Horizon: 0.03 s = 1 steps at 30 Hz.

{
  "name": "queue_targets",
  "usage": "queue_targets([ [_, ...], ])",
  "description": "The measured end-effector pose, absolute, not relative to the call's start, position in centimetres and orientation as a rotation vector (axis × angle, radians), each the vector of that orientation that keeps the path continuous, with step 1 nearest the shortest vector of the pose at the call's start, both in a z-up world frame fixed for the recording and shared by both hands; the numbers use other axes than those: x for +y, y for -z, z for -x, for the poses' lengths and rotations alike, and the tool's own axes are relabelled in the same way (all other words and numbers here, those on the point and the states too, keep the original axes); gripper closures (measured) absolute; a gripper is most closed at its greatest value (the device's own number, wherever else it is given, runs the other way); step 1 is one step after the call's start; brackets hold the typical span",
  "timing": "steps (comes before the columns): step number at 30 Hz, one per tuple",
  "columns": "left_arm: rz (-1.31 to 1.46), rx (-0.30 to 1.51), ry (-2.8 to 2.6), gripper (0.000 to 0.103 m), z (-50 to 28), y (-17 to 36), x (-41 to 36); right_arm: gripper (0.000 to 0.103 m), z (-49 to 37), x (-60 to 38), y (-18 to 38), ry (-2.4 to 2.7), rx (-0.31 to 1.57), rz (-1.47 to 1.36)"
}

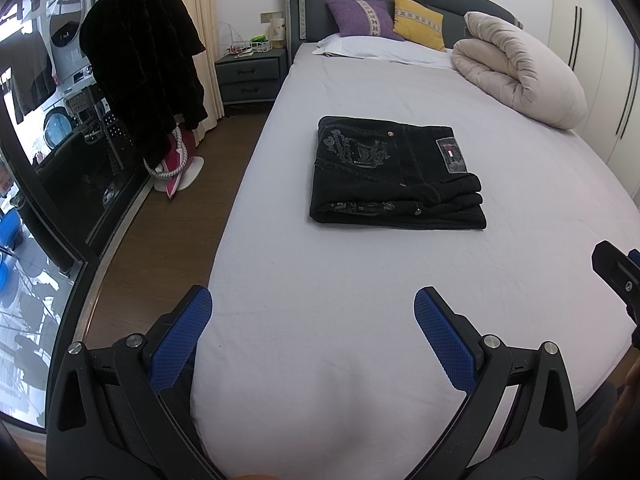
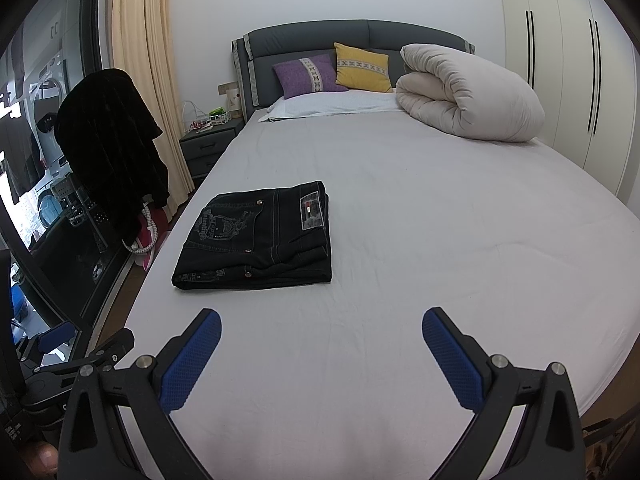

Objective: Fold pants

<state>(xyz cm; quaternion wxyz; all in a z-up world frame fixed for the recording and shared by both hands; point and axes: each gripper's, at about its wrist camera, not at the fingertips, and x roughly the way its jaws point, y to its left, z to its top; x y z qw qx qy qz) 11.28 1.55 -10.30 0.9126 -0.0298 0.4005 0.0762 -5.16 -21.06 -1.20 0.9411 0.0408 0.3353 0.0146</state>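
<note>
Pants: the black pants (image 1: pixel 396 172) lie folded in a neat, flat stack on the bed (image 1: pixel 360 320). In the left view they sit at about 1 o'clock from the left gripper. In the right view they sit at about 11 o'clock from the right gripper.
Top of pants: a back pocket with pale stitching faces up, and a small patch (image 1: pixel 451 155) sits on the waistband.
Left gripper: the left gripper (image 1: pixel 313 312) is wide open and holds nothing. Its blue pads (image 1: pixel 182 340) hang over the near end of the bed, well apart from the pants.
Right gripper: the right gripper (image 2: pixel 321 330) is wide open too, with nothing in it. It is also near the foot of the bed, away from the pants.
Bed: the sheet is pale grey and mostly smooth.
Far end: a purple pillow (image 1: pixel 362 17) and a yellow pillow (image 1: pixel 420 20) lean on the headboard at 12 o'clock.
Quilt: a rolled cream quilt (image 1: pixel 516 68) lies at 2 o'clock.
Left side: a dark coat (image 1: pixel 144 64) hangs at 10 o'clock, near a nightstand (image 1: pixel 250 76).
</note>
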Motion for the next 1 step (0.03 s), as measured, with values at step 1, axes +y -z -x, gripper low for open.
queue_targets([
  [1,0.063,0.826,-0.156,0.0,-11.28,10.33,1.58,0.0,5.28,-21.06,1.44,-0.03,0.684,-0.084],
])
